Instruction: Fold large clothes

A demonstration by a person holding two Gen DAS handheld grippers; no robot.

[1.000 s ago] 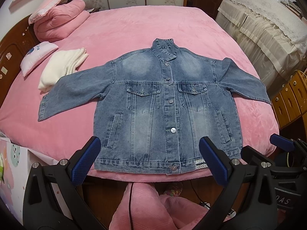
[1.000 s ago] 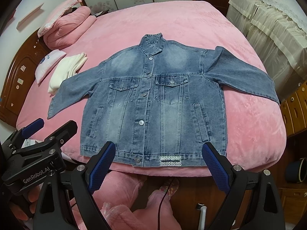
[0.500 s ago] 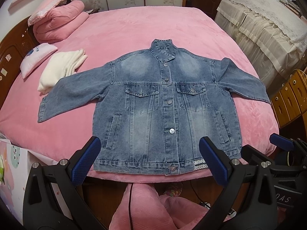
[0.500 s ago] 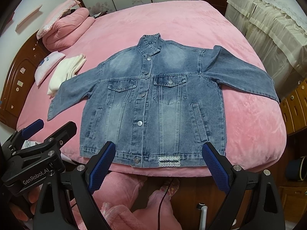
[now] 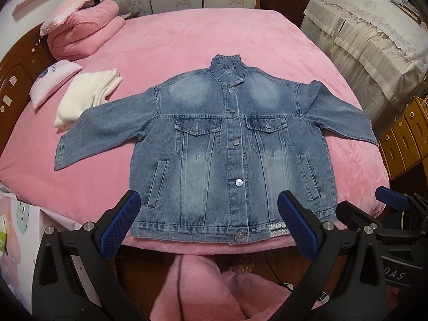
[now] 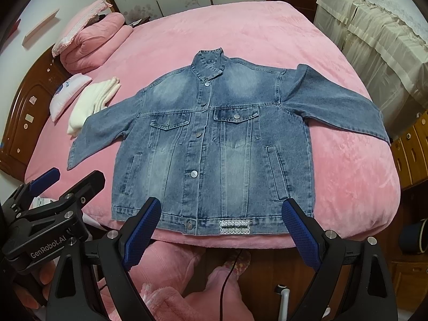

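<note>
A blue denim jacket [image 5: 230,144] lies flat and buttoned, front up, on the pink bed [image 5: 187,42], sleeves spread to both sides, hem at the near bed edge. It also shows in the right wrist view [image 6: 214,139]. My left gripper [image 5: 208,224] is open and empty, held just before the hem. My right gripper [image 6: 222,230] is open and empty, also just before the hem, to the right of the left one. The right gripper's body shows at the right edge of the left wrist view [image 5: 388,214].
A folded white cloth [image 5: 85,93] and a small pillow [image 5: 53,80] lie at the bed's left. A rolled pink quilt [image 5: 85,34] sits at the far left. A wooden headboard [image 5: 13,75] is on the left. Covered furniture [image 5: 374,40] and wooden drawers [image 5: 406,139] stand right.
Both grippers have shifted slightly nearer and lower toward the jacket's hem. The jacket has not moved. Both grippers stay open.
</note>
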